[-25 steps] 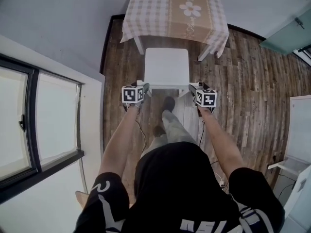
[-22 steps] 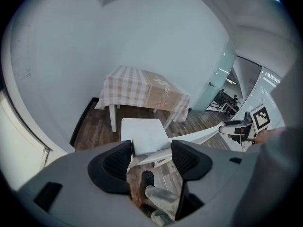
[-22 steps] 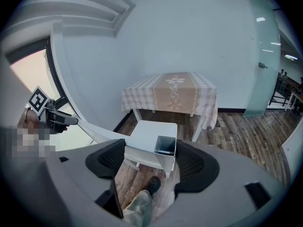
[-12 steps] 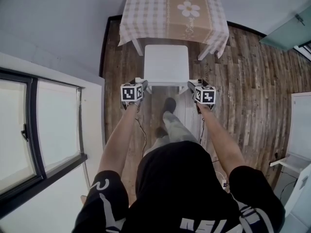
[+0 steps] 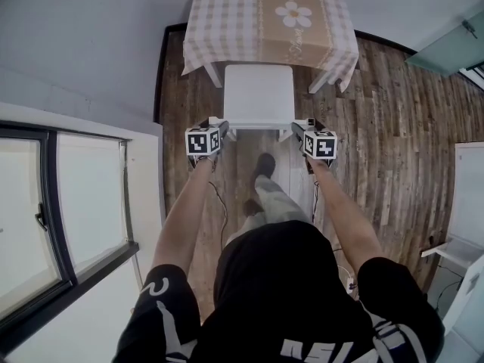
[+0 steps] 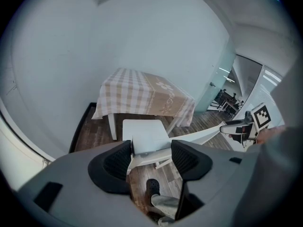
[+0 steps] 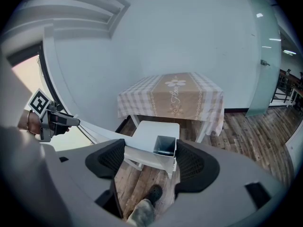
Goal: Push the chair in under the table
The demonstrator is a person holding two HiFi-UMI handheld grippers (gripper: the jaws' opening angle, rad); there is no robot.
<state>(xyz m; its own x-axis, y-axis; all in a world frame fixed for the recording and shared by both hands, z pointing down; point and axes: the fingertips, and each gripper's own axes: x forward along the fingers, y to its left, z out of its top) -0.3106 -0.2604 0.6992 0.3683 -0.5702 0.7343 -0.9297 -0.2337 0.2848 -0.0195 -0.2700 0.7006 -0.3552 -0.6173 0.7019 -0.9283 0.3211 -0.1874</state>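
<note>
I think the step in hand is the push itself, because the chair (image 5: 259,93) is only a little way in. To do it well, both arms should push the same amount, straight toward the worktop (image 5: 227,21). Then the chair slides in between the worktop's legs and does not turn and bump one. A slow, low push should stop the chair legs from catching on the wood floor (image 5: 363,127), and the foot (image 5: 262,162) should stay back. The left tongs (image 5: 220,128) are closed part way onto one top corner of the chair back, and the white frame fills the gap between the pads. The right tongs (image 5: 296,130) grip the other corner the same way, beside an open square tube end. The chair is white, with a flat square seat and a thin frame, so it looks light and easy to slide. It stands right in front of the worktop. The far edge of its seat is at the hanging checked cloth (image 5: 333,48), and most of the seat is out in the open.
</note>
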